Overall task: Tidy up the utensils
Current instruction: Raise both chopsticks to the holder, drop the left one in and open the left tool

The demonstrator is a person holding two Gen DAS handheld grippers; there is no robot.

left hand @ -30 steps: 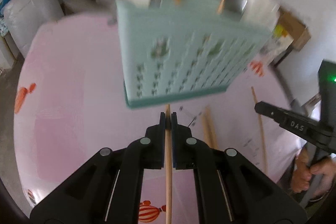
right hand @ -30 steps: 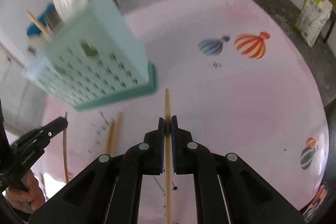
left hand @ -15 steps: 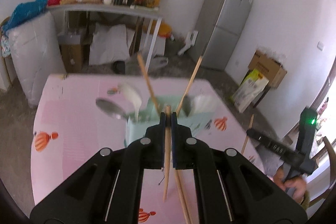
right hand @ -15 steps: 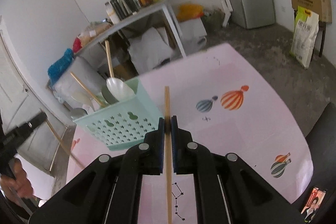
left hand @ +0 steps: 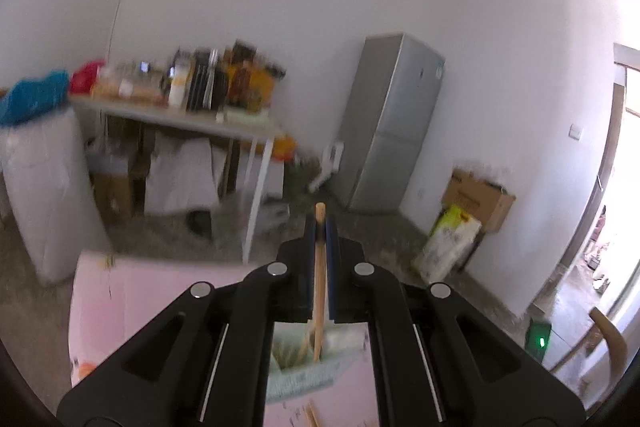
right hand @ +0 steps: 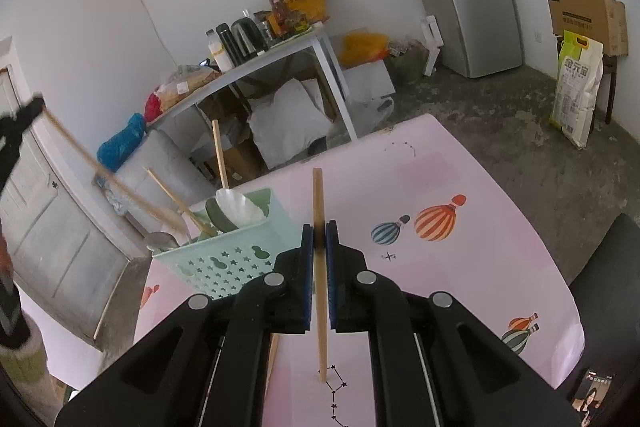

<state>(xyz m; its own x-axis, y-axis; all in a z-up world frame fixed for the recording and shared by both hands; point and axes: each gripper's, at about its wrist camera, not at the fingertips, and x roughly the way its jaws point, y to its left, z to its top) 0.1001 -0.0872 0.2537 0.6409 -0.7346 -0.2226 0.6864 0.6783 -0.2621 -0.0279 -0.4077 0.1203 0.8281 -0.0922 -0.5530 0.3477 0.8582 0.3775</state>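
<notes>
A chopstick [left hand: 320,267] is clamped in the left gripper [left hand: 320,227] and another chopstick [right hand: 318,247] in the right gripper [right hand: 319,233], neither yet dropped into the part-filled basket [right hand: 224,259] near the table's [right hand: 460,287] far left corner.

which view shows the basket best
The right wrist view: the basket stands sharp on the table, spoons and chopsticks inside. The left wrist view shows only a blurred piece of it under the gripper.

At the right edge of your right wrist view, the white-and-yellow sack [right hand: 576,87] carries large green characters; the cardboard box's [right hand: 580,13] print stays illegible.
</notes>
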